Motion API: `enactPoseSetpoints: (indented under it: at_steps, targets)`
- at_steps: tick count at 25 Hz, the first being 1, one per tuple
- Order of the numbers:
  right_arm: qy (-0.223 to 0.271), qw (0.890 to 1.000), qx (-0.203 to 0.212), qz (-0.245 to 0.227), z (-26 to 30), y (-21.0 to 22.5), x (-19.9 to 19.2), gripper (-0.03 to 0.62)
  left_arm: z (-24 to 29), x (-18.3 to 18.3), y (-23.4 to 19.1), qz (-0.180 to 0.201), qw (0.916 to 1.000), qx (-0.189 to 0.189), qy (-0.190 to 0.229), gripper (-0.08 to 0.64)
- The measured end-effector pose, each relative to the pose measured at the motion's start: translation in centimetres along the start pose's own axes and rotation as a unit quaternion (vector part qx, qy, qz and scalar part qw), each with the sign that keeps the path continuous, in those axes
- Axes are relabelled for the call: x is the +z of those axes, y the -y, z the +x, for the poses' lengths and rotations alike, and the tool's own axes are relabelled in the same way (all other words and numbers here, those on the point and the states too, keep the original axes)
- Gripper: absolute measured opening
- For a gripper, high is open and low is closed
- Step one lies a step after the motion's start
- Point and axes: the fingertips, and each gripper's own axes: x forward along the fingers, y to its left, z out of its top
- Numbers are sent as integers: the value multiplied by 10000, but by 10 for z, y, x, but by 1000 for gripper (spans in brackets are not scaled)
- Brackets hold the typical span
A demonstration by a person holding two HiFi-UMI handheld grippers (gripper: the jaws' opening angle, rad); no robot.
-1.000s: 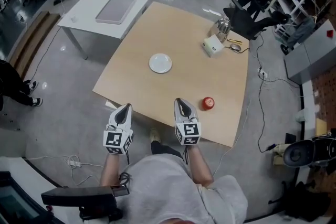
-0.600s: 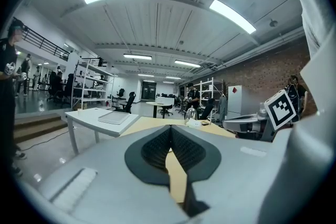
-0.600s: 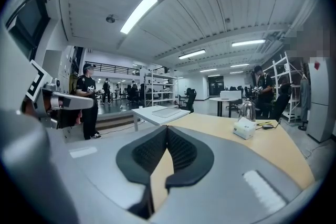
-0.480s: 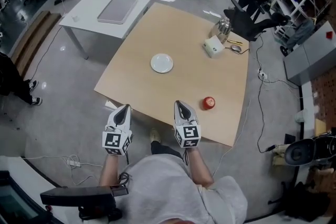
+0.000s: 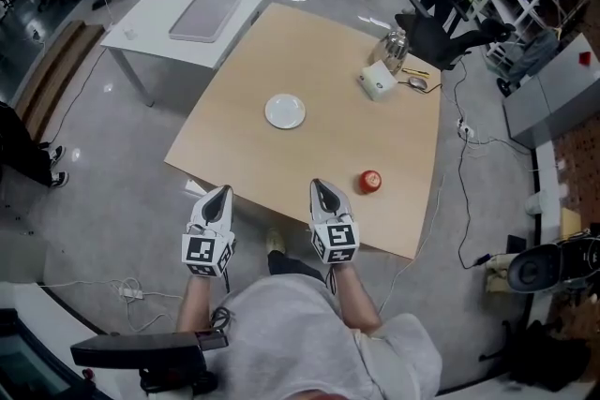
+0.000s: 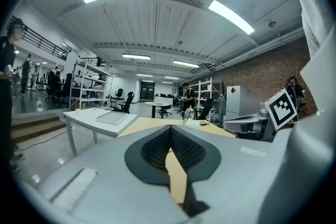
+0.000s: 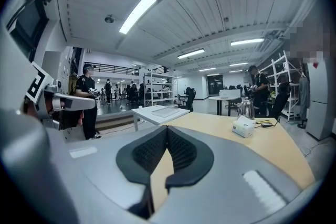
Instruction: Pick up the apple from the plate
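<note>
The tabletop (image 5: 309,61) spreads out ahead of me. Both of my grippers hang over its near edge, pointing nearly level across it. The left gripper (image 5: 221,192) has its jaws clenched on nothing, pads pressed together, and the right gripper (image 5: 321,185) is the same, shut tight and empty.

The white plate (image 5: 285,111) sits near the middle of the tabletop with nothing on it. The apple (image 5: 369,181) lies on the bare wood, well apart from the plate and over toward my side of the tabletop. That would fit an apple already lifted off the plate and set down, or one that has yet to be on the plate; I cannot say which.

What worries me is that the apple is round and lies toward the near edge. If my shut jaws bump it, I judge it could roll and drop to the floor. Closed pads could not take hold of it either.

From my right jaws the apple is near, off to their right and not between them. It is farther from my left jaws. Neither gripper view shows it.
</note>
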Motion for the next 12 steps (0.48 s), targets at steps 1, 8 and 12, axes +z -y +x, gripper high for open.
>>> enactPoseSetpoints:
  at_steps: [1,8,12]
  targets:
    - [2,10000,2,-3,0,0,0,6,0,0,0,-5,10000,6,1,20]
    - [-7,10000,8,61,0,2,-1,6,-1,-3,1,-15,10000,26,-32,20]
    - [-18,10000,13,80,-1,2,-1,6,0,-2,0,-53,10000,31,-16,20]
